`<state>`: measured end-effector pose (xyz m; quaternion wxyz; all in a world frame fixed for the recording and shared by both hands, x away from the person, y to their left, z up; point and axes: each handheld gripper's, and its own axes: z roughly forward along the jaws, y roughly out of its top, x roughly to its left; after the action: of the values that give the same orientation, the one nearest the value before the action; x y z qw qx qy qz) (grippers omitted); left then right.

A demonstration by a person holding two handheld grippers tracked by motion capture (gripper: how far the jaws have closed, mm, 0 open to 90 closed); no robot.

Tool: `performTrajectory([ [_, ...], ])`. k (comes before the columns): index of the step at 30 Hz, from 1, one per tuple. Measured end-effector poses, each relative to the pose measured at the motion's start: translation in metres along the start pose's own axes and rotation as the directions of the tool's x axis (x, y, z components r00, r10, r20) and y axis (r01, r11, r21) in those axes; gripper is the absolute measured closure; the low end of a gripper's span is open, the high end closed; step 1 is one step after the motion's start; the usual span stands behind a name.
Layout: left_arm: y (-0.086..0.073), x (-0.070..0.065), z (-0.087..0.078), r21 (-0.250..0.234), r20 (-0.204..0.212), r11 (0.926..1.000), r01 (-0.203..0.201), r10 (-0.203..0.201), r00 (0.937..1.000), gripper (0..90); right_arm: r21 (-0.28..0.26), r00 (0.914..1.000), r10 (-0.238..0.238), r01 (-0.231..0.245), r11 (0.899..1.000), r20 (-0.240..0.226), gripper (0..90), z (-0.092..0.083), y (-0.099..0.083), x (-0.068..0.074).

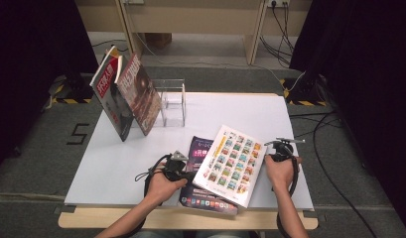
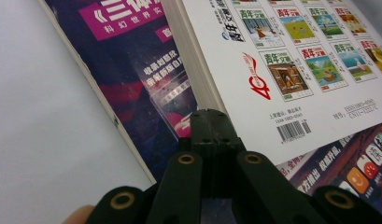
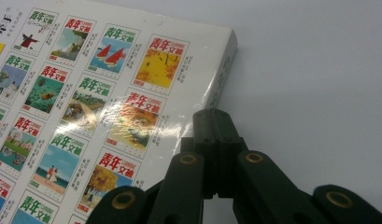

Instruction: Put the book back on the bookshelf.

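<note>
The thick white paperback magazine with rows of small coloured cover pictures on its face (image 1: 231,165) lies in the lower centre of the high view, on top of a dark purple glossy magazine (image 1: 199,148) and the white table top (image 1: 116,163). Its long axis runs from the lower left of that frame up toward the upper right, tilted a little off the table's edges. The left gripper (image 1: 178,168) sits just beside its left long edge, and the right gripper (image 1: 281,148) just beside its upper right corner, so the magazine lies between the two. In the left gripper view the black jaws are pressed together with nothing between them, their tip (image 2: 211,122) meeting the page-block edge where the white magazine (image 2: 291,70) overlaps the purple one (image 2: 132,74); a barcode and small print show here. In the right gripper view the jaws are likewise closed and empty, their tip (image 3: 212,122) at the spine edge of the white magazine (image 3: 86,102). The high view alone shows two magazines leaning on a clear acrylic stand (image 1: 171,101) in the upper left.
</note>
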<state>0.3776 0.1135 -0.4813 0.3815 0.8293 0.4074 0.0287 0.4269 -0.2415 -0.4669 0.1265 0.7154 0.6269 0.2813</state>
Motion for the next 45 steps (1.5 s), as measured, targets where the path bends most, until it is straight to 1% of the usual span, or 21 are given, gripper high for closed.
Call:
performTrajectory([
  [6,-0.003,-0.003,-0.006,0.014,0.008,0.9998,-0.010,0.010,0.9999,89.6,0.003,0.9999,-0.006,0.006,1.000,-0.009,90.0,0.002,0.000,0.008],
  [9,-0.005,-0.004,-0.010,0.019,0.019,0.9998,-0.008,0.008,0.9998,89.6,0.005,0.9998,-0.020,0.020,1.000,-0.010,90.0,0.004,-0.001,0.013],
  [11,-0.006,-0.006,-0.012,0.025,0.021,0.9995,-0.017,0.017,0.9996,89.6,0.013,0.9995,-0.028,0.028,1.000,-0.013,90.0,0.004,-0.001,0.017],
  [16,-0.010,-0.006,-0.015,0.028,0.029,0.9994,-0.018,0.017,0.9994,89.5,0.013,0.9989,-0.046,0.046,0.999,-0.013,90.0,0.006,-0.004,0.025],
  [17,-0.011,-0.005,-0.016,0.023,0.035,0.9997,-0.006,0.005,0.9994,89.4,0.015,0.9990,-0.042,0.043,0.999,-0.013,90.0,0.006,-0.004,0.026],
  [20,-0.008,-0.003,-0.019,0.001,0.029,0.9999,0.010,-0.010,0.9995,89.2,0.016,0.9985,-0.052,0.053,0.998,-0.014,90.0,0.007,-0.005,0.028],
  [21,-0.005,0.000,-0.021,-0.019,0.025,0.9993,0.033,-0.032,0.9992,88.7,0.017,0.9987,-0.050,0.050,0.999,-0.013,90.0,0.007,-0.005,0.029],
  [23,0.000,0.004,-0.022,-0.045,0.015,0.9969,0.064,-0.063,0.9979,84.1,0.022,0.9985,-0.052,0.053,0.998,-0.015,90.0,0.006,-0.005,0.029],
  [25,0.006,0.007,-0.020,-0.073,0.021,0.9914,0.109,-0.107,0.9940,79.3,0.023,0.9987,-0.049,0.049,0.999,-0.016,90.0,0.007,-0.005,0.030],
  [26,0.008,0.008,-0.019,-0.079,0.018,0.9900,0.117,-0.116,0.9930,75.7,0.023,0.9985,-0.052,0.052,0.998,-0.018,90.0,0.007,-0.006,0.031],
  [28,0.010,0.010,-0.017,-0.082,0.013,0.9883,0.128,-0.128,0.9917,72.5,0.027,0.9982,-0.056,0.056,0.998,-0.022,90.0,0.007,-0.006,0.033],
  [30,0.012,0.012,-0.012,-0.087,0.018,0.9833,0.160,-0.159,0.9871,67.0,0.028,0.9978,-0.061,0.062,0.998,-0.024,90.0,0.007,-0.006,0.034],
  [31,0.013,0.013,-0.010,-0.084,0.019,0.9819,0.170,-0.169,0.9855,64.5,0.028,0.9978,-0.062,0.062,0.998,-0.023,90.0,0.008,-0.007,0.035],
  [33,0.014,0.013,-0.006,-0.086,0.028,0.9786,0.187,-0.185,0.9823,63.0,0.031,0.9976,-0.065,0.066,0.997,-0.025,90.0,0.008,-0.007,0.036],
  [35,0.016,0.014,-0.003,-0.083,0.021,0.9788,0.188,-0.186,0.9822,60.7,0.033,0.9970,-0.072,0.073,0.997,-0.029,90.0,0.008,-0.008,0.038],
  [36,0.017,0.014,-0.002,-0.080,0.021,0.9777,0.194,-0.193,0.9809,59.1,0.038,0.9968,-0.073,0.074,0.997,-0.033,90.0,0.008,-0.009,0.040],
  [37,0.018,0.015,0.000,-0.071,0.026,0.9747,0.212,-0.211,0.9772,58.1,0.041,0.9967,-0.073,0.075,0.996,-0.035,90.0,0.008,-0.009,0.041],
  [40,0.019,0.017,0.005,-0.061,0.035,0.9689,0.240,-0.238,0.9706,56.9,0.046,0.9962,-0.077,0.079,0.996,-0.040,90.0,0.010,-0.011,0.044],
  [41,0.019,0.018,0.006,-0.058,0.043,0.9647,0.257,-0.255,0.9660,56.6,0.044,0.9959,-0.078,0.080,0.996,-0.045,90.0,0.010,-0.011,0.045],
  [42,0.019,0.018,0.007,-0.054,0.047,0.9626,0.265,-0.263,0.9637,56.4,0.044,0.9958,-0.081,0.083,0.996,-0.044,90.0,0.010,-0.011,0.046],
  [45,0.021,0.018,0.009,-0.048,0.043,0.9558,0.290,-0.288,0.9566,55.3,0.046,0.9956,-0.083,0.085,0.995,-0.043,90.0,0.010,-0.011,0.046],
])
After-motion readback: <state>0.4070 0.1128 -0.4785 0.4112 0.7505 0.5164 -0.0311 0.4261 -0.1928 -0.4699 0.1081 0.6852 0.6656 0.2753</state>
